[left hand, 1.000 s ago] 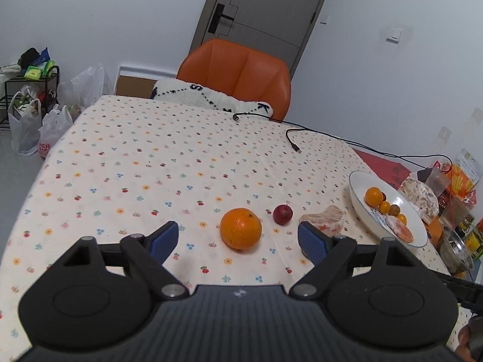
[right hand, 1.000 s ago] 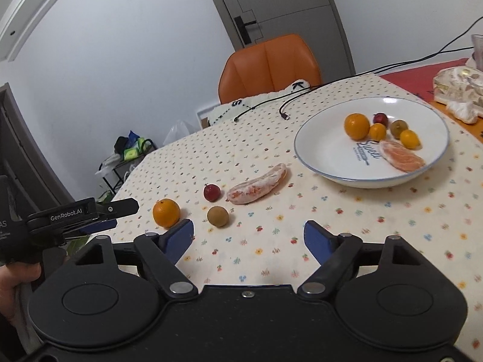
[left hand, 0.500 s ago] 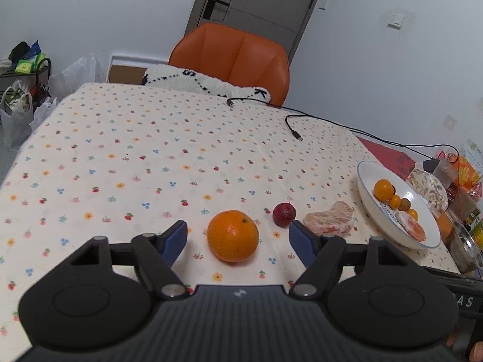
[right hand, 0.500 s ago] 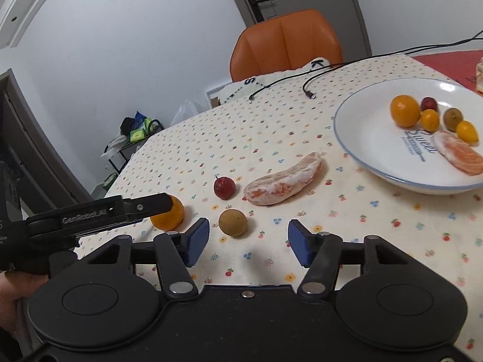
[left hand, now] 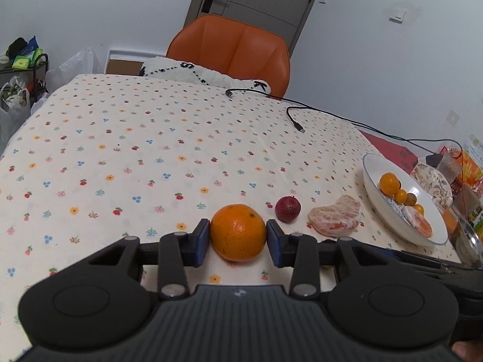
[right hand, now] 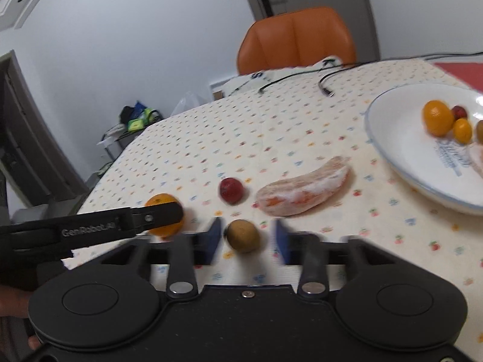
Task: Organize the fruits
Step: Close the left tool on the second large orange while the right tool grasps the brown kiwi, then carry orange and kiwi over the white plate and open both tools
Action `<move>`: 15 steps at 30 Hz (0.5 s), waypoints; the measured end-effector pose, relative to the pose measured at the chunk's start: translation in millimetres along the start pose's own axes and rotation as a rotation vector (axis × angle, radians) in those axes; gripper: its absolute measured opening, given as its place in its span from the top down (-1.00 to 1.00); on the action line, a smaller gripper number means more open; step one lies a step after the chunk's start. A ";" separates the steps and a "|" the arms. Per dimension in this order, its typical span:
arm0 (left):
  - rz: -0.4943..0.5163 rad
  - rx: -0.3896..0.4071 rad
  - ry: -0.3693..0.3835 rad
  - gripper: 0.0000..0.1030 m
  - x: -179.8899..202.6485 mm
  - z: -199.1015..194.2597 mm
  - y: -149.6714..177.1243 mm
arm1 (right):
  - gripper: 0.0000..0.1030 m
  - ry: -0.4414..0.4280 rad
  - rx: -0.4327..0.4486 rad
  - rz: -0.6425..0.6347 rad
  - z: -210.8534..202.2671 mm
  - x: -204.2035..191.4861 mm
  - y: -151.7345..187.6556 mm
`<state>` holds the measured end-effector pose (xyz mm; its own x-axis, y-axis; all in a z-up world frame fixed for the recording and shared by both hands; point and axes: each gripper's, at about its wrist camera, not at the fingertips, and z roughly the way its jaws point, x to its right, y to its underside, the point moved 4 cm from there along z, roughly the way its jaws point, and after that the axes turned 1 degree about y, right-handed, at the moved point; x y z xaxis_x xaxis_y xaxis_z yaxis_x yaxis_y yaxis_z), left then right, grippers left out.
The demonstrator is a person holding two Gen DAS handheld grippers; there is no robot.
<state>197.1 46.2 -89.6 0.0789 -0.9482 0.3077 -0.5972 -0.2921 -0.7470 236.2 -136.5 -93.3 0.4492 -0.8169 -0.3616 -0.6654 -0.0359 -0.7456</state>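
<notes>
On the flowered tablecloth sits a large orange (left hand: 238, 232), and my left gripper (left hand: 238, 241) is shut on it, blue pads pressing both its sides. To its right lie a small red fruit (left hand: 287, 209) and a peeled citrus segment (left hand: 335, 220). My right gripper (right hand: 247, 241) straddles a small brown fruit (right hand: 243, 235), with narrow gaps on both sides; this view is blurred. One left finger (right hand: 163, 211) crosses the orange (right hand: 164, 230) there. The white plate (right hand: 401, 138) at right holds several small fruits and another segment.
Black cables (left hand: 295, 120) trail across the far side of the table. An orange chair (left hand: 232, 51) with a white cushion stands behind it. Snack packets (left hand: 434, 181) crowd the right edge beyond the plate (left hand: 428, 208). Bags and a rack stand at the far left.
Both grippers moved forward and down toward the table. The left jaws closed from wide open onto the orange. The right jaws narrowed around the brown fruit.
</notes>
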 end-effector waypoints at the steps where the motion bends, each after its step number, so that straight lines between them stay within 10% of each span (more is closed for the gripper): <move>1: 0.007 -0.002 -0.003 0.25 1.4 0.0 -0.1 | 0.53 -0.015 -0.001 0.017 -0.3 0.4 0.5; 15: 0.058 0.010 0.033 0.25 36.5 -5.6 0.3 | 0.53 0.005 0.099 0.074 -54.4 32.2 2.3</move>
<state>195.3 12.2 -75.3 0.0179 -0.9589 0.2832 -0.5922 -0.2384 -0.7698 216.7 -194.2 -76.2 0.3980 -0.8183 -0.4146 -0.6340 0.0812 -0.7691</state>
